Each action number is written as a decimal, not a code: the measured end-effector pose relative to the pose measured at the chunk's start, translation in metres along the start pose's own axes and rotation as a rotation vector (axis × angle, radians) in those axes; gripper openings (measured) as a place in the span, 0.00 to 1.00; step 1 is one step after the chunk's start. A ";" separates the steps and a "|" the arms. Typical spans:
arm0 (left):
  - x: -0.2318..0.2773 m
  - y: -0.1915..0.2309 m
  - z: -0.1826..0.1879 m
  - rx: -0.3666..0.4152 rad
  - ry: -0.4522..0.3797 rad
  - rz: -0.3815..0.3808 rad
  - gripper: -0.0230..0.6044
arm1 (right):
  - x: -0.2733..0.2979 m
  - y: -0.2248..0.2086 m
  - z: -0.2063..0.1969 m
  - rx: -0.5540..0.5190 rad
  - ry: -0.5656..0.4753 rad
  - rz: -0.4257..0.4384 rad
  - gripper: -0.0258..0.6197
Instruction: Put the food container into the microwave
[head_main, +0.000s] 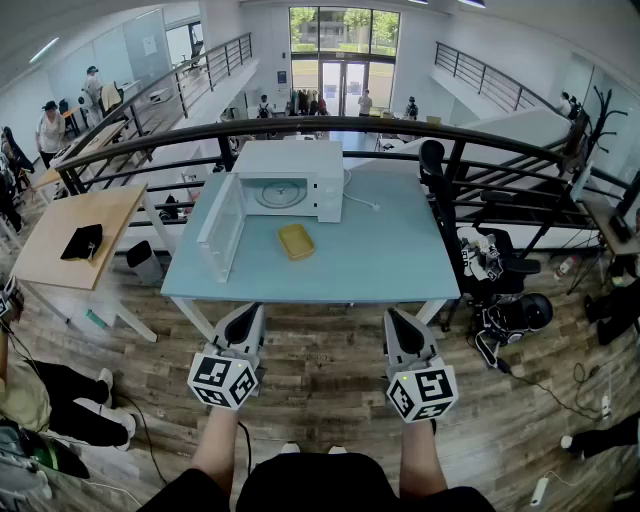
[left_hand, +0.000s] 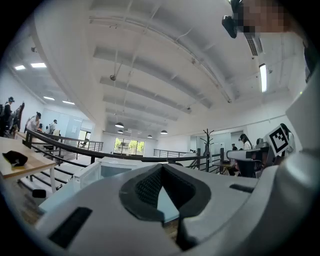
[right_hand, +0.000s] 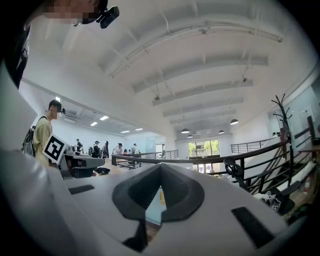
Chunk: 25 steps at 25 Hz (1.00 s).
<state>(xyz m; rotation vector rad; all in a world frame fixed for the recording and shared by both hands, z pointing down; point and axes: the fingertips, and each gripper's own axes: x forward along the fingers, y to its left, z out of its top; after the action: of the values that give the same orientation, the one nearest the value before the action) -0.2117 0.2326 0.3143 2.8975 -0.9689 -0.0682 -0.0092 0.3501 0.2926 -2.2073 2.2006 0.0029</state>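
A white microwave (head_main: 290, 180) stands at the far side of a light-blue table (head_main: 380, 260), its door (head_main: 222, 228) swung wide open to the left. A flat yellow food container (head_main: 296, 241) lies on the tabletop just in front of the microwave's opening. My left gripper (head_main: 243, 318) and right gripper (head_main: 403, 325) hang side by side below the table's near edge, well short of the container. Both have their jaws together and hold nothing. In the left gripper view the microwave (left_hand: 107, 167) shows over the shut left gripper (left_hand: 161, 170). The right gripper (right_hand: 160, 170) points toward the table.
A black railing (head_main: 400, 128) runs behind the table, with a drop to a lower floor beyond. A wooden table (head_main: 75, 235) stands to the left. A black office chair (head_main: 435, 165) and bags (head_main: 510, 310) sit on the right. A seated person's legs (head_main: 60, 400) are at lower left.
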 end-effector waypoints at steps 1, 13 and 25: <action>0.001 -0.001 0.001 0.002 -0.002 -0.003 0.05 | 0.001 0.000 0.001 -0.003 -0.001 0.003 0.05; 0.004 -0.022 0.001 0.019 0.000 0.012 0.05 | -0.008 -0.006 -0.004 0.020 0.005 0.060 0.05; 0.005 -0.060 -0.017 0.002 0.027 0.028 0.05 | -0.033 -0.032 -0.020 0.078 0.015 0.119 0.05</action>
<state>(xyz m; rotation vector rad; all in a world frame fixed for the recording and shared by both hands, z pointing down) -0.1704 0.2782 0.3256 2.8773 -1.0057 -0.0258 0.0220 0.3826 0.3140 -2.0413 2.2945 -0.0952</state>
